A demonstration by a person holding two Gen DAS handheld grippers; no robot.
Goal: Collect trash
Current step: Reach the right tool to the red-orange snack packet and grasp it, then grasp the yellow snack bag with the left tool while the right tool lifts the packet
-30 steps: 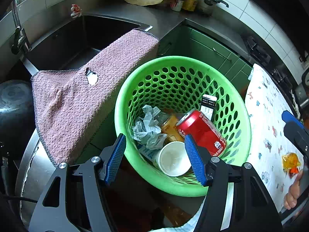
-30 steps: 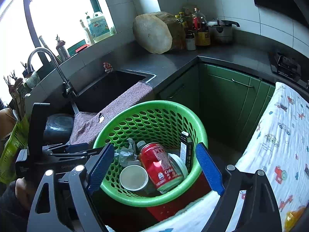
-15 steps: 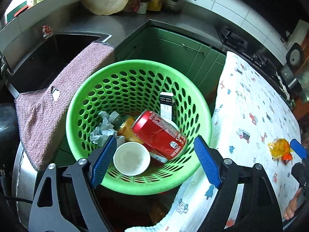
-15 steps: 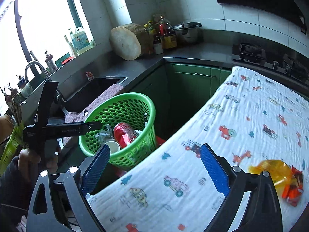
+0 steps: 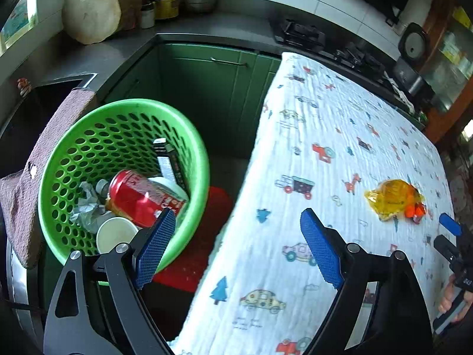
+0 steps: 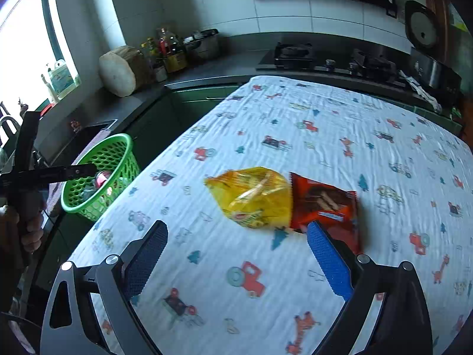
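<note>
Window daylight, fisheye warp, slight blur

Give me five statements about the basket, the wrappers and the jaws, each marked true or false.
1. A red can lies inside the green basket. True.
2. The yellow bag is in the basket. False: it lies on the patterned cloth.
3. The red wrapper lies right beside the yellow bag. True.
4. The right gripper grips the red wrapper. False: its jaws stand open and empty.
5. The basket is empty. False: it holds the can, a paper cup and crumpled paper.
</note>
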